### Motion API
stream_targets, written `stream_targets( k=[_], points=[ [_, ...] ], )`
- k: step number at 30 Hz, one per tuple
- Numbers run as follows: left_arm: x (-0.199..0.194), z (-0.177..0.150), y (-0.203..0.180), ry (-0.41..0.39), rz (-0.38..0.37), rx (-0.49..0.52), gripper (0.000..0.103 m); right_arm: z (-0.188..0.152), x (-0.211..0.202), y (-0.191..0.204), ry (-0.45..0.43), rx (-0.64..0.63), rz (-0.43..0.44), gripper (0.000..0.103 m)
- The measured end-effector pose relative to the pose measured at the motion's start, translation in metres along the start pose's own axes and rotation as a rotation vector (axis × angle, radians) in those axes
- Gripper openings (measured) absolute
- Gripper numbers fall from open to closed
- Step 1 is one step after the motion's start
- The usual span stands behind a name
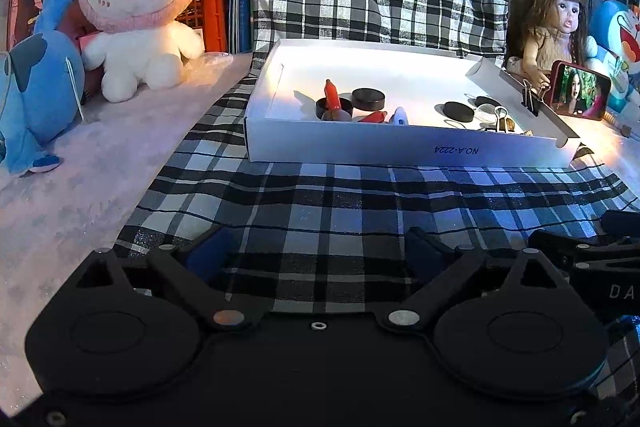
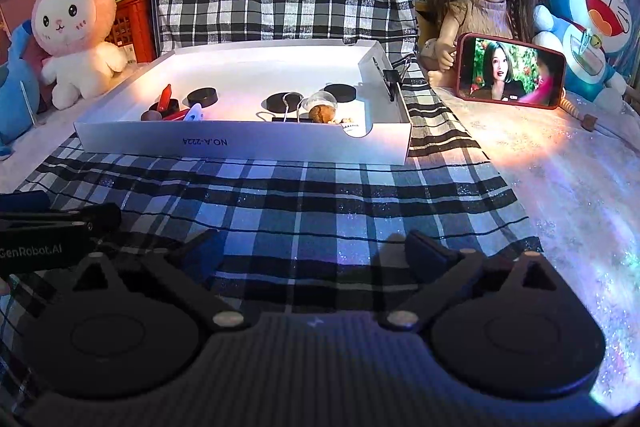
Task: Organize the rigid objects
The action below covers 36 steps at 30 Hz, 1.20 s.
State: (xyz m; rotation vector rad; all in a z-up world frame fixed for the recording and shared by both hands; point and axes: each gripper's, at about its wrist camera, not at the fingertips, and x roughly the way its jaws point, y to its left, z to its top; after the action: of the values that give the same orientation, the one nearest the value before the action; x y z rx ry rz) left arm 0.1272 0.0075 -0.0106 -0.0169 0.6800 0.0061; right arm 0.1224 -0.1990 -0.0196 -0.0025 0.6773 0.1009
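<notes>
Matte black left tongs (image 1: 320,247) and right tongs (image 2: 316,247), round pivot housings, silver screws, blue-padded fingers (image 2: 426,253), white GenRobot.AI lettering

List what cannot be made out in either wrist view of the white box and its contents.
- Small brown items by the box notch, right wrist view: too small to identify.
- Lower parts of the red piece, left wrist view: hidden behind the white box front wall.
- Binder clip body, right wrist view: largely hidden by the same wall.
</notes>
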Motion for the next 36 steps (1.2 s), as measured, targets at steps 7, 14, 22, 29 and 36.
stream_targets(
  k=[7,14,22,29,36],
  points=[
    [0.0026,0.0001,-0.0012,0.011,0.003,0.009,0.102,-0.0005,0.0014,0.002,0.009,-0.011,-0.013,0.103],
    [0.0034,0.0,-0.0026,0.013,0.007,0.014,0.103,-0.0008,0.002,0.0037,0.012,-0.016,-0.02,0.103],
    [0.0032,0.0002,-0.0024,0.013,0.007,0.014,0.103,-0.0009,0.0021,0.0037,0.012,-0.017,-0.02,0.103],
    [0.0039,0.0002,-0.0028,0.013,0.007,0.014,0.103,-0.001,0.002,0.0032,0.012,-0.017,-0.02,0.103],
    [0.0042,0.0002,-0.0028,0.014,0.007,0.015,0.103,-0.001,0.0019,0.0038,0.012,-0.017,-0.02,0.103]
  ],
)
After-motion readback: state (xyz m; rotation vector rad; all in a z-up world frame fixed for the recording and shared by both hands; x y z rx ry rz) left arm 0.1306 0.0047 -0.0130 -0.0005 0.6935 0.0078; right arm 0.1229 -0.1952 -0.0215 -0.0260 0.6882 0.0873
